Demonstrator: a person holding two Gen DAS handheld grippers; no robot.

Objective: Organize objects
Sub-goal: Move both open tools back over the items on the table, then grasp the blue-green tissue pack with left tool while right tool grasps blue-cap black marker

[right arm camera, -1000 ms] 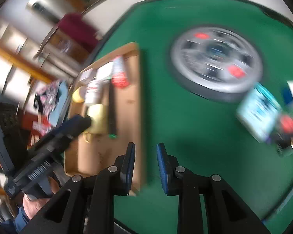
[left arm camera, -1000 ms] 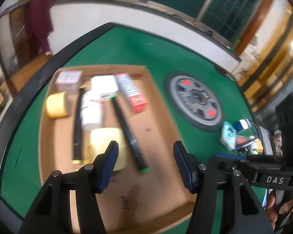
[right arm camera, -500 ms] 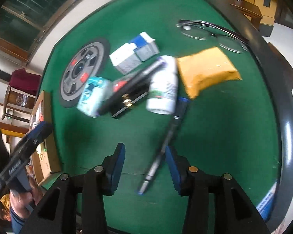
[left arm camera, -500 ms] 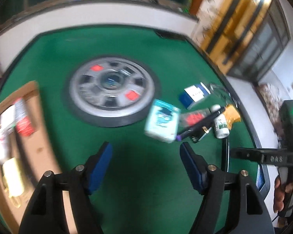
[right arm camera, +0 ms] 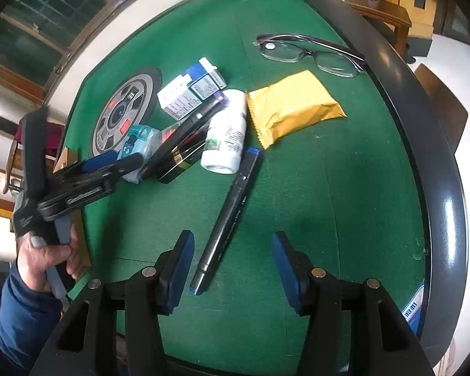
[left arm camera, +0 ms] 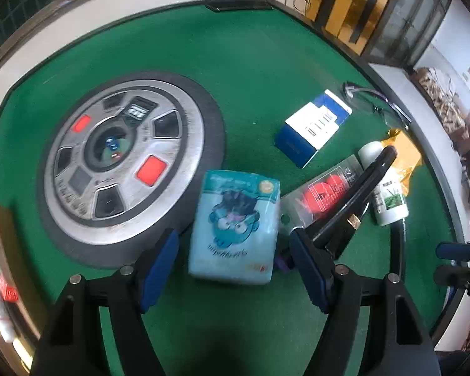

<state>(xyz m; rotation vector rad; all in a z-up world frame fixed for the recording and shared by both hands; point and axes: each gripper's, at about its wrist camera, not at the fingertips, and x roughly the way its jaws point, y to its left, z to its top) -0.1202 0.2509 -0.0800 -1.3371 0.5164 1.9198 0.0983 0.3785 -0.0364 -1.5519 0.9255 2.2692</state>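
My left gripper is open, its fingers either side of a light-blue tissue pack on the green table; the pack also shows in the right wrist view. My right gripper is open around the near end of a black marker with a blue cap. Near it lie a white bottle, a yellow packet, a blue-and-white box, a black case and a red-labelled packet. The left gripper shows in the right wrist view.
A round grey wheel-like console is set in the table's middle. A cardboard tray holding several items lies at the far left. Eyeglasses lie near the far rim. The black table edge curves close on the right.
The left gripper swung from the cardboard tray over to the tissue pack. The right gripper swung right, came down over the marker and opened wider.
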